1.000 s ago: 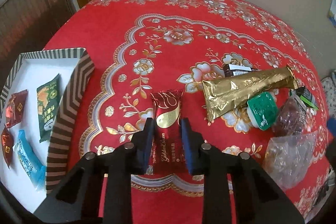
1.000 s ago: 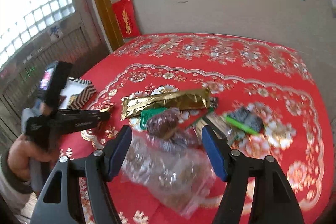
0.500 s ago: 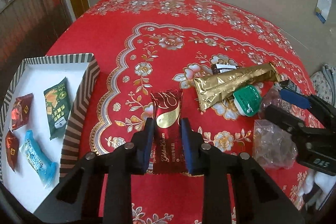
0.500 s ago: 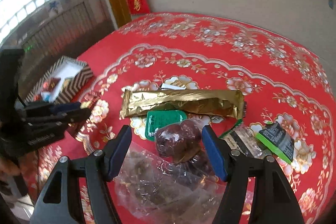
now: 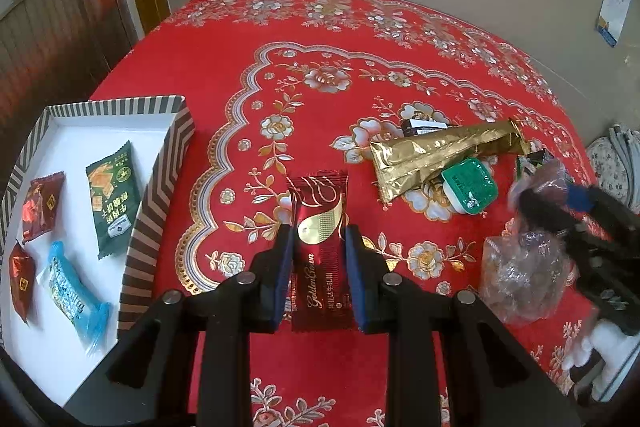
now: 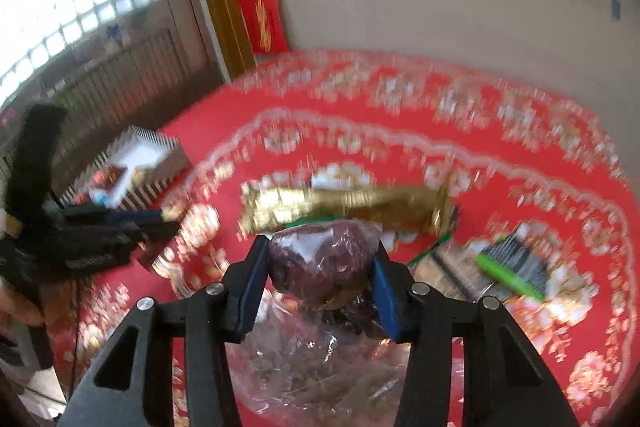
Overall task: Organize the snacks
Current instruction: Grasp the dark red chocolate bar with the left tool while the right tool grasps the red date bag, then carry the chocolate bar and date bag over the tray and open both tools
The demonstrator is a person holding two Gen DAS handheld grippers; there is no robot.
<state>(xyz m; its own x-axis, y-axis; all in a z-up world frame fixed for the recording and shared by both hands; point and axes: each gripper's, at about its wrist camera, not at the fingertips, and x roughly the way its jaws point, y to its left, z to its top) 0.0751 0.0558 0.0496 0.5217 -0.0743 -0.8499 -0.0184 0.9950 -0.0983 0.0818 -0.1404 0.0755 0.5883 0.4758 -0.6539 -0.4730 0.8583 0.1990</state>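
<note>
My left gripper is shut on a dark red Golden Crown snack bar and holds it above the red tablecloth. A striped tray with a white floor lies at the left and holds several snack packets. My right gripper is shut on a clear bag of dark red dates; it also shows in the left wrist view. A long gold packet, a green cup and a clear bag of brown snacks lie at the right.
The round table's red flowered cloth reaches the wall behind. A black packet with a green stripe lies right of the dates. The left gripper and hand show at the left of the right wrist view.
My right gripper has moved in and closed on the bag of dates. My left gripper has kept hold of the red bar, and the view has shifted a little.
</note>
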